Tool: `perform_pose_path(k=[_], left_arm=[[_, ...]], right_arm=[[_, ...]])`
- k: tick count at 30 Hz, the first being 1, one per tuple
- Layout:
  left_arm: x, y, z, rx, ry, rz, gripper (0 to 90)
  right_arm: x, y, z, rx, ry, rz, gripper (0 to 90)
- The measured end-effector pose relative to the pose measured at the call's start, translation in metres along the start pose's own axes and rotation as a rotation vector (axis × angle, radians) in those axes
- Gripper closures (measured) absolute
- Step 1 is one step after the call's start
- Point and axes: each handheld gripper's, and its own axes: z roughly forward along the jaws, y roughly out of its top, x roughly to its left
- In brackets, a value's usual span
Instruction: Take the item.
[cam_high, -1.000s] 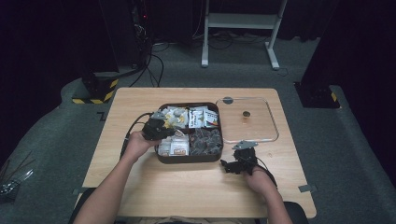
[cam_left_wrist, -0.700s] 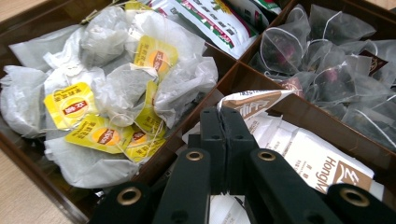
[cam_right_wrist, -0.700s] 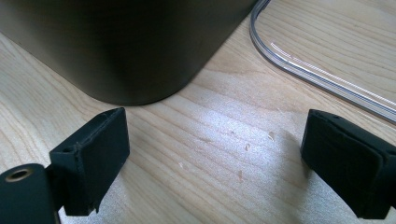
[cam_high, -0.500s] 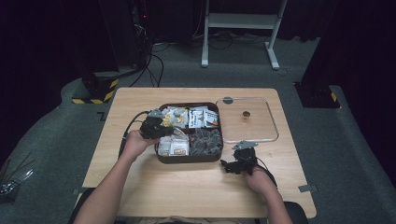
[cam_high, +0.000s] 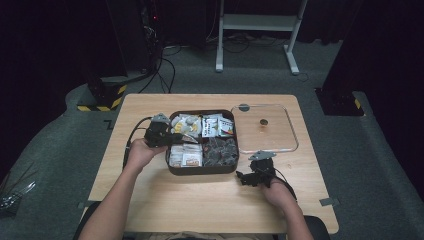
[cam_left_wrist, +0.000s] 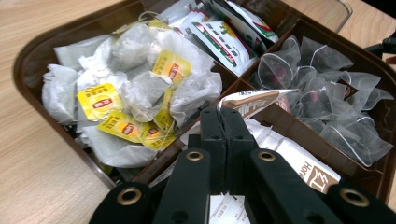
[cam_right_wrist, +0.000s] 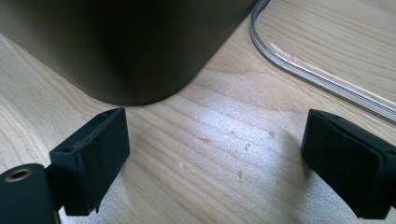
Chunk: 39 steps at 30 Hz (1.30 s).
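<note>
Left forearm has come up a little since the earlier high-view pictures, lifting its load above the brown tray (cam_high: 202, 170) on the bench (cam_high: 165, 205); right arm unchanged, parked off the tray's near right corner.

Tray is the landmark. Clear lid (cam_high: 265, 129) lies flat on the bench touching or just beside the tray's right wall, so the tray is open for picking. Four compartments: far-left holds yellow-tagged tea bags (cam_left_wrist: 135, 88), far-right holds green-and-red sachets (cam_left_wrist: 224, 35), near-right holds mesh pyramid bags (cam_left_wrist: 322, 79), near-left holds white-and-brown sachets (cam_left_wrist: 299, 161).

Left hand-held gripper (cam_left_wrist: 225, 114) is over the tray's near-left compartment, jaws closed flat on one brown-and-white sachet (cam_left_wrist: 254, 100), whose free end pokes out past the tips toward the tray's middle divider. Judgement: pick is done and the sachet is clearing its neighbours; next comes carrying it out of the tray. Thin packet, pinched at one end only, so it may swing or slip.

Right hand-held gripper (cam_right_wrist: 215, 154) rests on the bench, jaws wide apart, nothing between them.
</note>
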Motion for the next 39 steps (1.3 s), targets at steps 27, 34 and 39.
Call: perform_pose_path(k=[27,34,39], left_arm=[[0.020,-0.011,-0.045,-0.067,0.068,-0.086,89.3],[0.027,-0.014,-0.056,-0.080,0.089,-0.104,89.3],[0.033,-0.017,-0.065,-0.083,0.111,-0.112,89.3]], right_arm=[[-0.001,0.002,0.003,-0.001,0.007,-0.008,7.7],[-0.002,0.004,0.004,-0.002,0.007,-0.011,7.7],[-0.002,0.004,0.004,-0.002,0.007,-0.011,7.7]])
